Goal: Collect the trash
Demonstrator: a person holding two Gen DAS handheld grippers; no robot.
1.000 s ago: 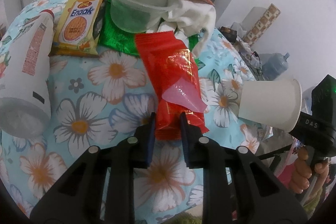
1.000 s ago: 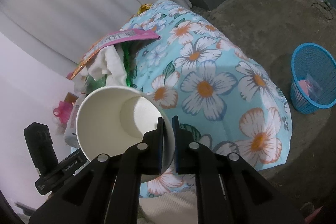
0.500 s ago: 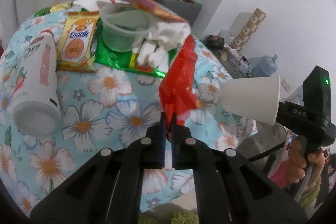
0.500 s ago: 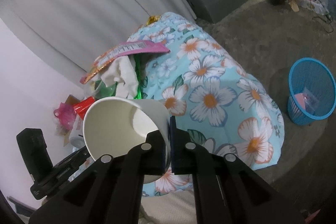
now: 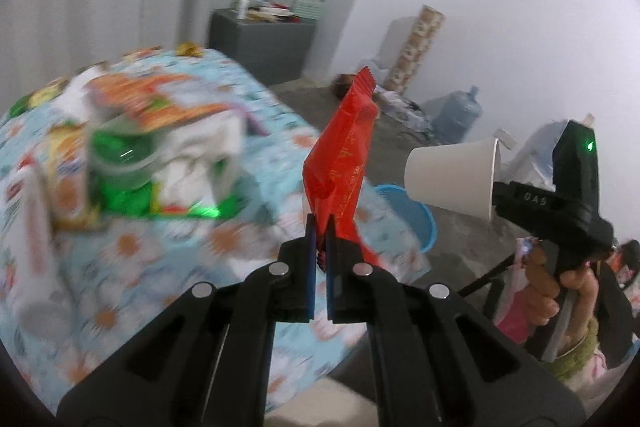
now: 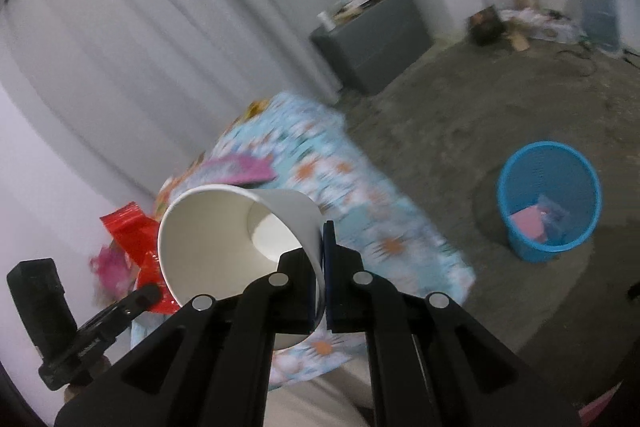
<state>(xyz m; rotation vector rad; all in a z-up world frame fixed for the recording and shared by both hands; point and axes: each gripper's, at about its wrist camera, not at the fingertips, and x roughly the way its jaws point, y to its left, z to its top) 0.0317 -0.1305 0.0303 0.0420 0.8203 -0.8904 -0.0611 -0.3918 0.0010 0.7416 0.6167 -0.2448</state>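
My left gripper is shut on the lower end of a red foil wrapper, which stands up from the jaws, clear of the table. My right gripper is shut on the rim of a white paper cup, held on its side with its mouth facing the camera. In the left wrist view the same cup shows at the right, carried by the right gripper with a hand below it. The red wrapper also shows left of the cup in the right wrist view. A blue mesh bin stands on the floor holding some pink trash.
A low table under a flowered cloth carries a heap of wrappers, a green-lined tub, white tissue and a white bottle. A grey cabinet stands by the curtain. A water jug and clutter lie along the far wall.
Both grippers rose and swung away from the table towards the open floor. The left closed on the red wrapper and lifted it off the cloth. The cup stayed in the right gripper.
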